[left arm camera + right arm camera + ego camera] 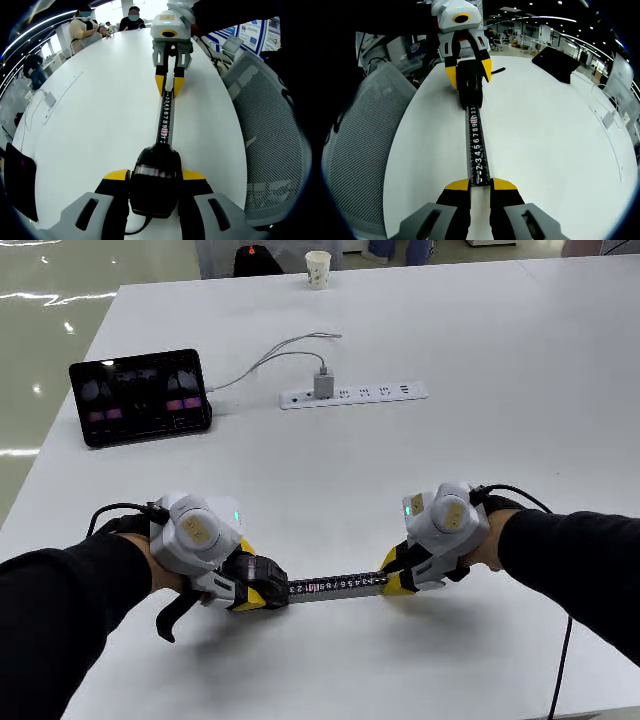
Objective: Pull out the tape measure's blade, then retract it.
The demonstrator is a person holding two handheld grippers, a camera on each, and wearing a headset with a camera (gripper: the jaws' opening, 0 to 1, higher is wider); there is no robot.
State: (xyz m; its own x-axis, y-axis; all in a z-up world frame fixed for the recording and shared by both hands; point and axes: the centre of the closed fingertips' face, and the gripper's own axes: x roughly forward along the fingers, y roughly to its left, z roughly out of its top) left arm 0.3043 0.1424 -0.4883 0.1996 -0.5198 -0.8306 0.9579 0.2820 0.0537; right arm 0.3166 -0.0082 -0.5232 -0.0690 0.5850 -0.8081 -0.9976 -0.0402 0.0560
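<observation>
White table [400, 470] carries 1 tablet [140, 397], 1 power strip [353, 394] (charger [323, 383] plugged in) and 1 cup [318, 269].

Two hand-held grippers [248, 576] [393, 576]; one tape measure [276, 585], tablet [140, 396], power strip [355, 394], cup [318, 268]

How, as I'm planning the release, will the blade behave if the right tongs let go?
Likely whips back into the case, clamped in the left tongs. The blade spans straight to the right tongs without sagging, so probably stiff at this length.
</observation>
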